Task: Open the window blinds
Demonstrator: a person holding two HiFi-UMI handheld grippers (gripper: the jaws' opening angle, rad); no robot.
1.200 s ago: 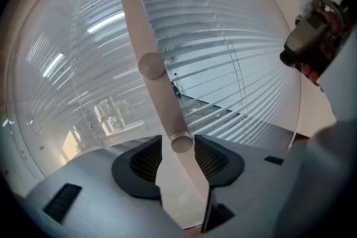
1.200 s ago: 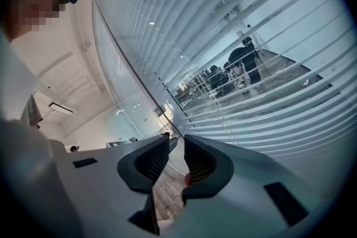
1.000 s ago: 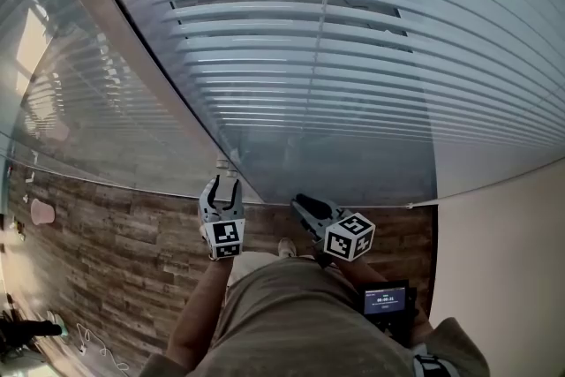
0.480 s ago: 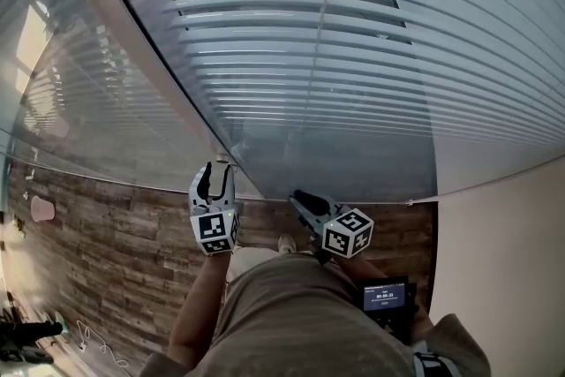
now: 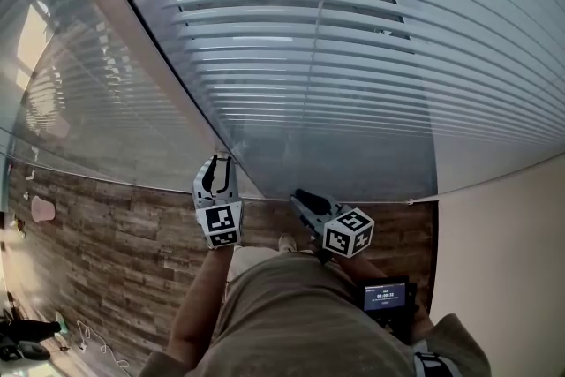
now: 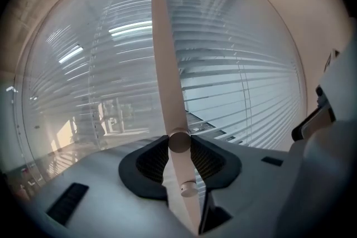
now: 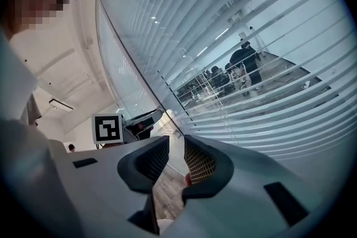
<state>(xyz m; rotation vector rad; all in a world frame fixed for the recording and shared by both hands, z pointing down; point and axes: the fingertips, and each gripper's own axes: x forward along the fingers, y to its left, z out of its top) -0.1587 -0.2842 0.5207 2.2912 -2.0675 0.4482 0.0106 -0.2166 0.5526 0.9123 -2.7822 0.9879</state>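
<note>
Window blinds [image 5: 371, 75] hang lowered over the glass ahead. My left gripper [image 5: 217, 165], jaws just closing, pinches their pale wand [image 6: 166, 64]; my right gripper [image 5: 305, 200] hovers beside it, jaws parted on nothing.

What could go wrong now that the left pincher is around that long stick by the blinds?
The left gripper has just been closing its jaws, and the rod sits between them right at the tips. It looks smooth and round, so it might slip out when twisted. Also, the right gripper is open and empty, so nothing steadies the rod; it could swing against the slats.
</note>
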